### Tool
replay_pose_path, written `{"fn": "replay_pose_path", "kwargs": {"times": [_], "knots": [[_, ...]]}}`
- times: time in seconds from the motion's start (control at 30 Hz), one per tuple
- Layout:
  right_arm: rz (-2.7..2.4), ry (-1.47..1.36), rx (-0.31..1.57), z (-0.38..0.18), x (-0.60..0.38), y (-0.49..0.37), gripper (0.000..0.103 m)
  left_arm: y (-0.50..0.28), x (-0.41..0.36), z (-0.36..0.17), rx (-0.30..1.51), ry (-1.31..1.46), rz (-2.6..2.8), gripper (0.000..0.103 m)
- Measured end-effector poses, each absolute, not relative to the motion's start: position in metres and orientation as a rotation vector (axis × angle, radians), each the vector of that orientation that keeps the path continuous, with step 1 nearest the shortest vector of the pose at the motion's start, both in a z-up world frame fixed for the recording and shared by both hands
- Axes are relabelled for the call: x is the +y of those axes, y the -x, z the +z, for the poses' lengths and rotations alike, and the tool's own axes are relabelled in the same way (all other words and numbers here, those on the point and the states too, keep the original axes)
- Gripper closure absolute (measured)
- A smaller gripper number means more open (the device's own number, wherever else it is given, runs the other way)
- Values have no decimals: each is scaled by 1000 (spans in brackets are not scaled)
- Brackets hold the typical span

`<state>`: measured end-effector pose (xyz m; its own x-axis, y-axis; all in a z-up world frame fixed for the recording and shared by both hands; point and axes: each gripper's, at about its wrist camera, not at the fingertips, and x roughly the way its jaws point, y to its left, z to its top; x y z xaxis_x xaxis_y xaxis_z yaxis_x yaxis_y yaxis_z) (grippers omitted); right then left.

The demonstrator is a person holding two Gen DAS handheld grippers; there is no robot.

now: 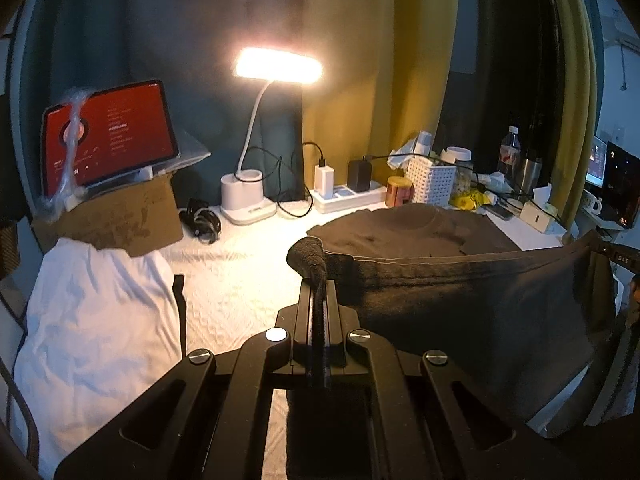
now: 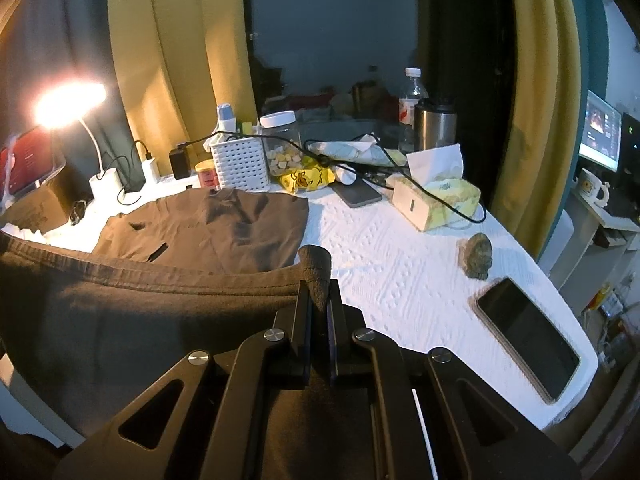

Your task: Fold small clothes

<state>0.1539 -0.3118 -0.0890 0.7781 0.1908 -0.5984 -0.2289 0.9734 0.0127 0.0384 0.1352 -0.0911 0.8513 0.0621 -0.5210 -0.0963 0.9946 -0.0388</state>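
Left claw [image 1: 320, 280], lower centre, is clamped on one hem corner of the dark shirt [image 1: 460, 312]; right claw [image 2: 318, 284] pinches the other. The shirt's hem hangs between them, collar flat mid-frame on the white table [image 2: 400, 280]. Soft, light, floppy: hem corners look the best hold.

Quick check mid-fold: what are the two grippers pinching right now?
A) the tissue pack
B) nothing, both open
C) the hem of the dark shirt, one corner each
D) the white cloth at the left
C: the left gripper and right gripper each clamp a corner of the dark shirt, its hem stretched between them.
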Motion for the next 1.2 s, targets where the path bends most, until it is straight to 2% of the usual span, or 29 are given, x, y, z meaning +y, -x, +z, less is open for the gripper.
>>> {"fn": "replay_pose_path", "kwargs": {"times": [1.2], "knots": [[261,54,585,-62,-285,-259,96,-129,157,-71,511,1,111,102]]}}
